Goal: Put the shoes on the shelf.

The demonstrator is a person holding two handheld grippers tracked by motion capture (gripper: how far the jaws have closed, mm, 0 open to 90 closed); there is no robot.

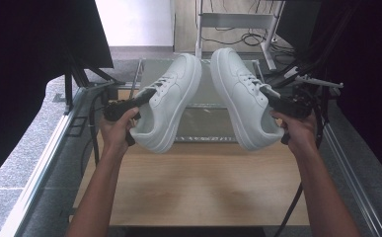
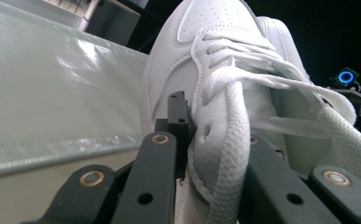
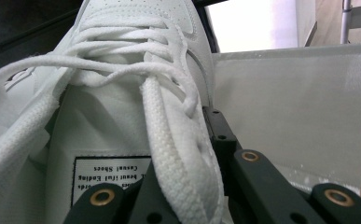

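Two white shoes hang mid-frame above my table (image 1: pixel 198 182): my left gripper (image 1: pixel 140 98) clamps the left shoe (image 1: pixel 171 101), my right gripper (image 1: pixel 276 101) clamps the right shoe (image 1: pixel 238 96).

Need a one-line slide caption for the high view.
Left gripper and right gripper each hold a white sneaker, left shoe, right shoe, above the table.
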